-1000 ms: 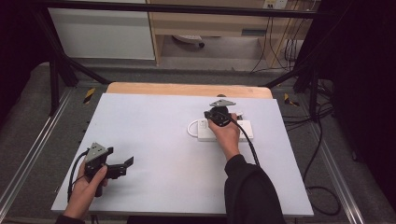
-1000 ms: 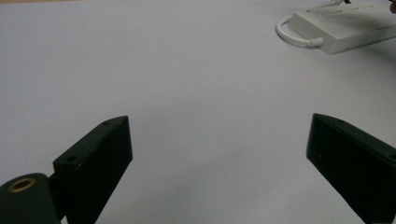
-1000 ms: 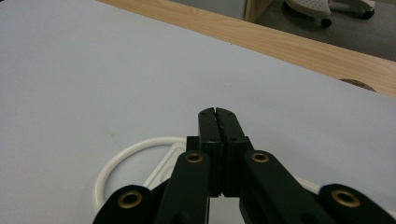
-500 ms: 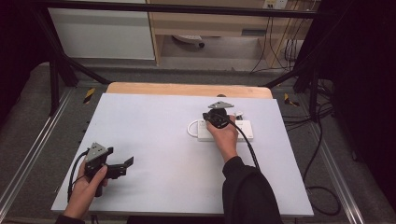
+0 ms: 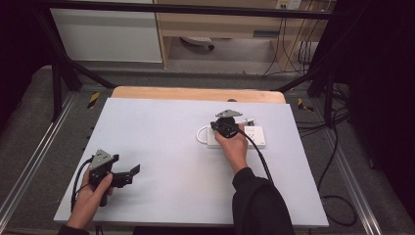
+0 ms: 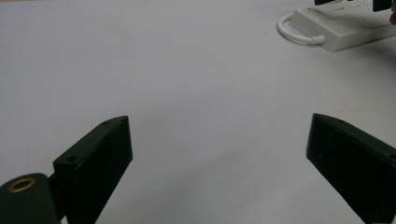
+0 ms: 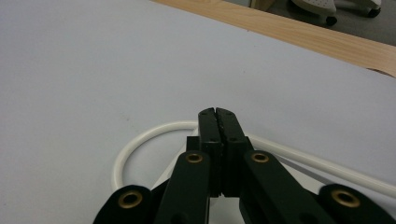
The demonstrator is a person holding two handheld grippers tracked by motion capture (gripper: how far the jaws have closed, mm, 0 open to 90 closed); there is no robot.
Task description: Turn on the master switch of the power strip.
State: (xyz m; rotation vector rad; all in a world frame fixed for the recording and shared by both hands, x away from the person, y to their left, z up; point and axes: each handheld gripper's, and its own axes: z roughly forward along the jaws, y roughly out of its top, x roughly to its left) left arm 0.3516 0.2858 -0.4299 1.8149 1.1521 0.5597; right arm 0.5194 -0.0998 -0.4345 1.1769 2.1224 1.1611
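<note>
my right gripper [image 5: 226, 128] has its jaws pressed flat together with nothing between them, hovering over the left end of the white power strip [image 5: 254, 137], which lies right of the table's middle with its white cord [image 7: 140, 144] looping out to the left. my left gripper [image 5: 128, 175] rests at the near left of the white table [image 5: 161, 132], jaws spread wide and empty, well apart from the strip.
</note>
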